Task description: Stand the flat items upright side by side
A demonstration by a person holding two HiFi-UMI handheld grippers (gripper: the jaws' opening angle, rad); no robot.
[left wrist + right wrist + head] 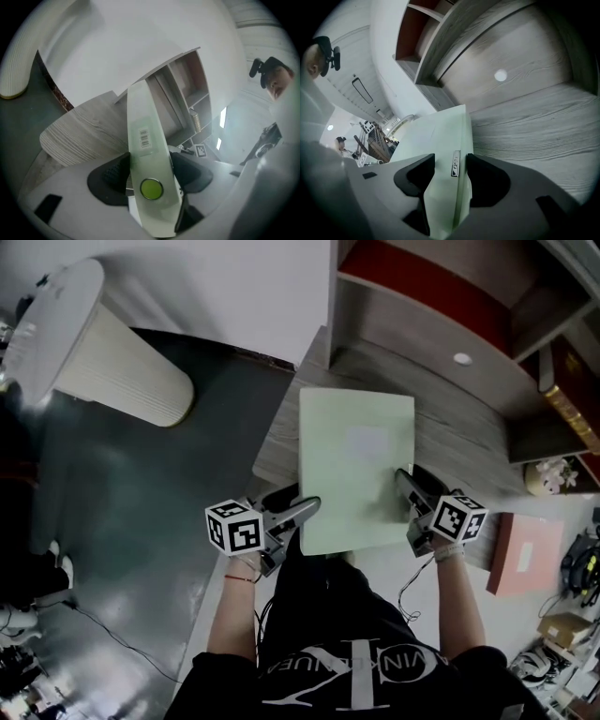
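Note:
A pale green flat folder [356, 465] is held over the wooden desk [469, 418] by its near edge, one gripper at each near corner. My left gripper [305, 512] is shut on the near left corner. In the left gripper view the folder [143, 117] runs up between the black pads [115, 171], showing a barcode label [145, 138] and a round green snap [151, 188]. My right gripper [405, 486] is shut on the near right corner. In the right gripper view the folder's edge [440, 131] fills the gap in my right gripper [451, 161].
A wooden shelf unit [422, 296] with a red back panel stands behind the desk. A pink flat item [525, 554] lies on the desk's right end. A dark book with gold trim [567, 399] sits in the right shelf. A white ribbed bin [122, 371] stands on the floor at the left.

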